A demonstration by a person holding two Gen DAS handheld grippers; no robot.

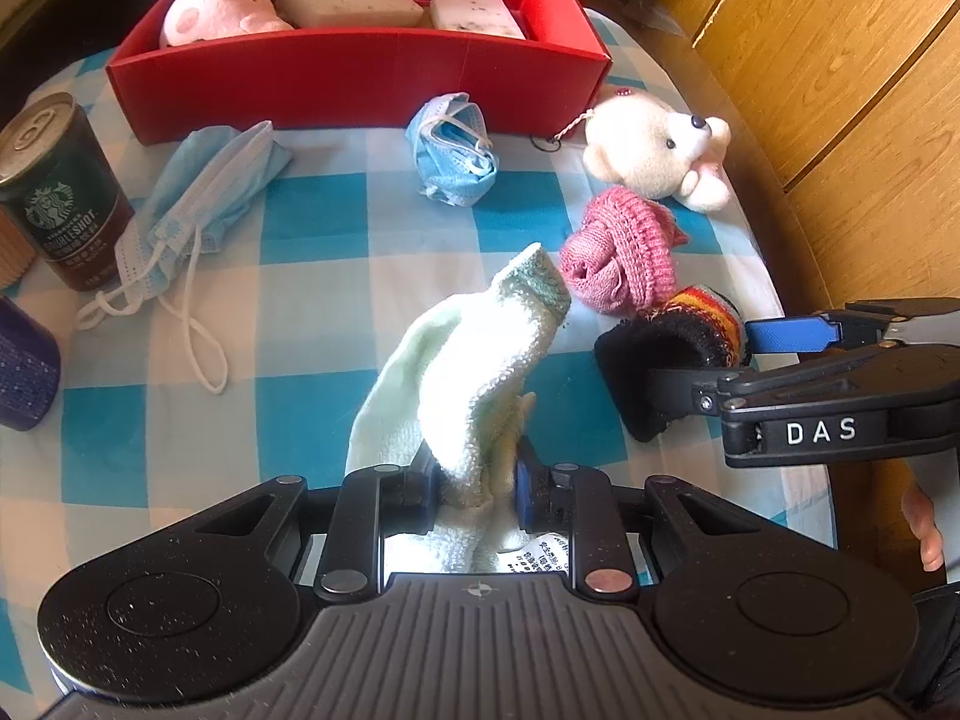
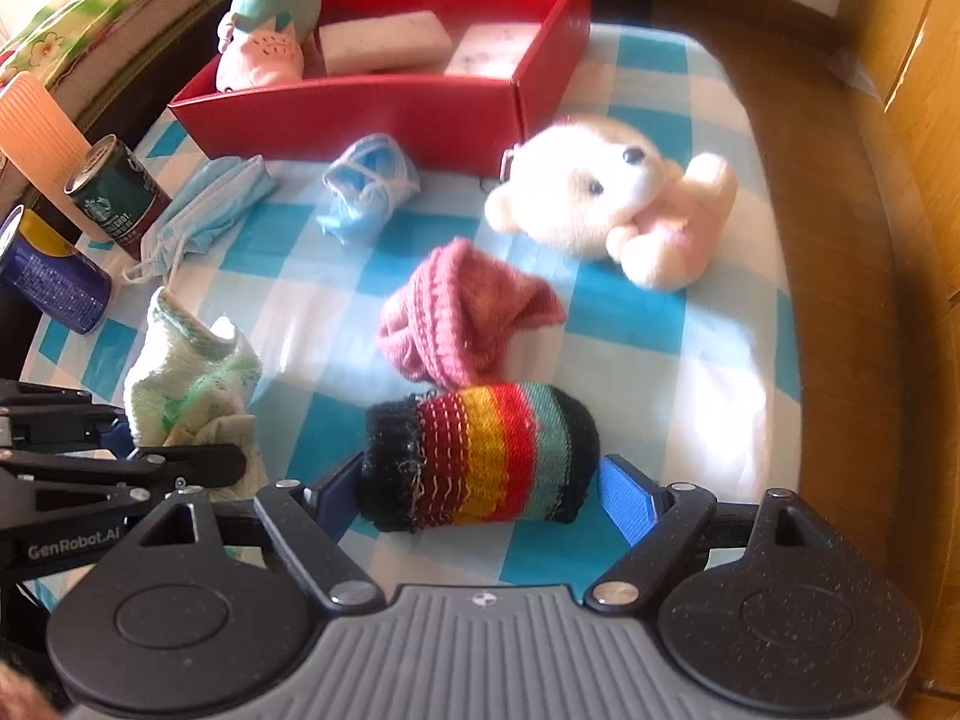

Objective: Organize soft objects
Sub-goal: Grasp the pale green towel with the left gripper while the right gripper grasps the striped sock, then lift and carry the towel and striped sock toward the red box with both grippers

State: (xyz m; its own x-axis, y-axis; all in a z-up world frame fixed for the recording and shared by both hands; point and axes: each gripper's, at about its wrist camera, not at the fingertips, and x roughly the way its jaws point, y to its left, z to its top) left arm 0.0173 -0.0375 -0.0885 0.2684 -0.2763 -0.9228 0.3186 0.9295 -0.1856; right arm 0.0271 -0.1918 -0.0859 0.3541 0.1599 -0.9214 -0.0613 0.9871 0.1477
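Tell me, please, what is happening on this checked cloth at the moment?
A person is sorting soft things with a hand-held tool in each hand. The left tool is clamped on a pale green towel, lifted above the checked cloth. The right tool stands open around a striped rolled sock that lies on the cloth, not yet gripped. The red box behind already holds a plush toy and two sponges.

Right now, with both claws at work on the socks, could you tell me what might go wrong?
1. The left claw pinches only the green sock's bunched end, so it may slip out.
2. The right claw straddles the striped sock with a gap at one pad; closing may nudge it aside.
3. The pink sock touches it and might snag.
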